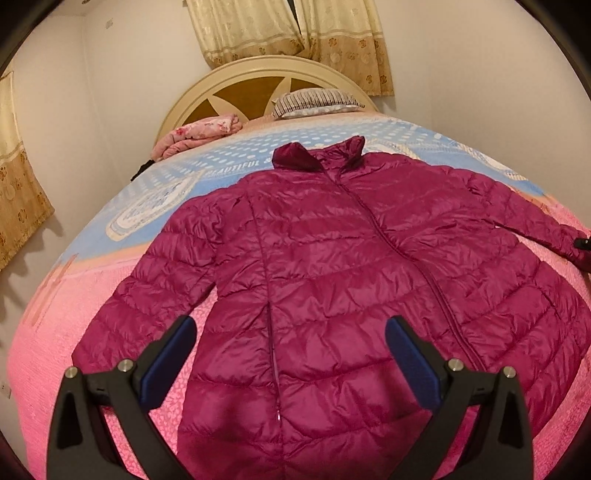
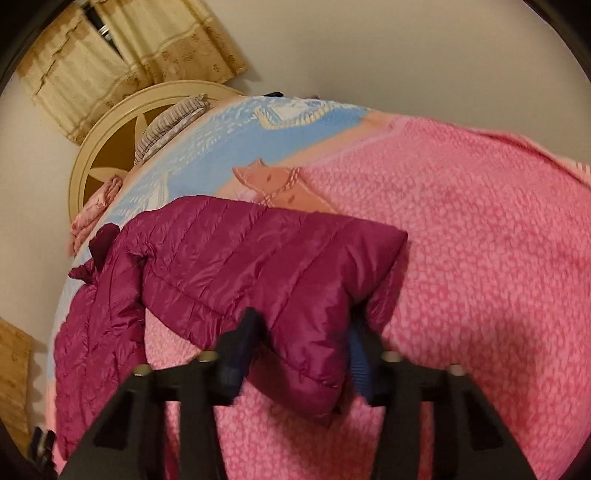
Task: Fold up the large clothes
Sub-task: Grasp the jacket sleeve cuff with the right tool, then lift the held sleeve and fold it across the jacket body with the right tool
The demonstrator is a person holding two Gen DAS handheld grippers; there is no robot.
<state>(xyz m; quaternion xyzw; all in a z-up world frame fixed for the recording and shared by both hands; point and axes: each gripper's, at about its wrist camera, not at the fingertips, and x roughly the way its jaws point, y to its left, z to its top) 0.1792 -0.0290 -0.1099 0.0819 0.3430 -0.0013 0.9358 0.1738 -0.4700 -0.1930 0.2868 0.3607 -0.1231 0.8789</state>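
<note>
A magenta quilted puffer jacket lies front-up on the bed, collar toward the headboard, zipper closed. My left gripper is open, above the jacket's lower hem, holding nothing. In the right wrist view, my right gripper is shut on the jacket's right sleeve near the cuff, and the sleeve is lifted off the bedspread. That gripper's tip also shows at the right edge of the left wrist view. The jacket's left sleeve lies flat beside the body.
The pink and blue bedspread covers the bed. A striped pillow and a folded pink floral blanket lie by the cream headboard. Curtains hang behind. A wall runs along the bed's left.
</note>
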